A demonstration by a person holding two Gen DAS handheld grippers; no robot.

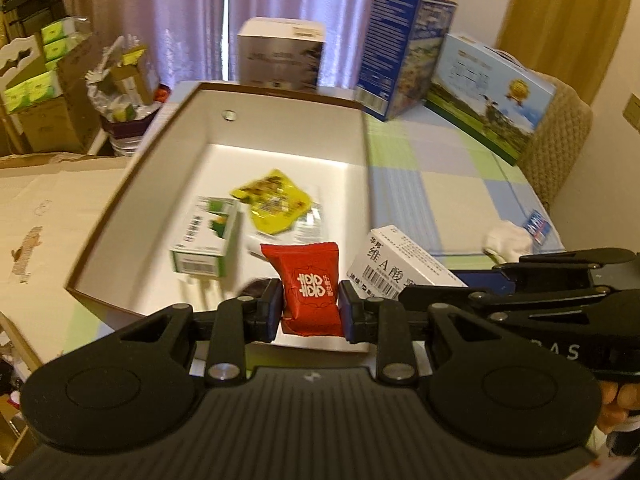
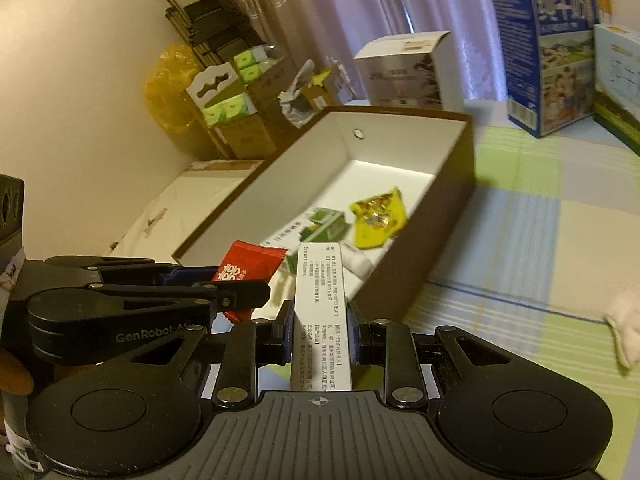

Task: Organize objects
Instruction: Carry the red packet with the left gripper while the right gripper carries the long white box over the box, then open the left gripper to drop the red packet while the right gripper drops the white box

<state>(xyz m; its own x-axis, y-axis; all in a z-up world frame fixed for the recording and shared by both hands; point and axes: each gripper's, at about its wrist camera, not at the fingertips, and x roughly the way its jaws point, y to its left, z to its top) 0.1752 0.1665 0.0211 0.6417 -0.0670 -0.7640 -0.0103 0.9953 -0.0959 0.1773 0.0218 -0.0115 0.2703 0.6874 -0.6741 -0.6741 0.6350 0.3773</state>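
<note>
Checked green-and-blue cloth covers the table where we work. On it lies the brown tray with white walls, holding a green-and-white carton and, beside it, a yellow packet. Our right gripper is clamped on a white printed box, held at the tray's near corner. Our left gripper pinches a red sachet over the tray's near edge.
</note>
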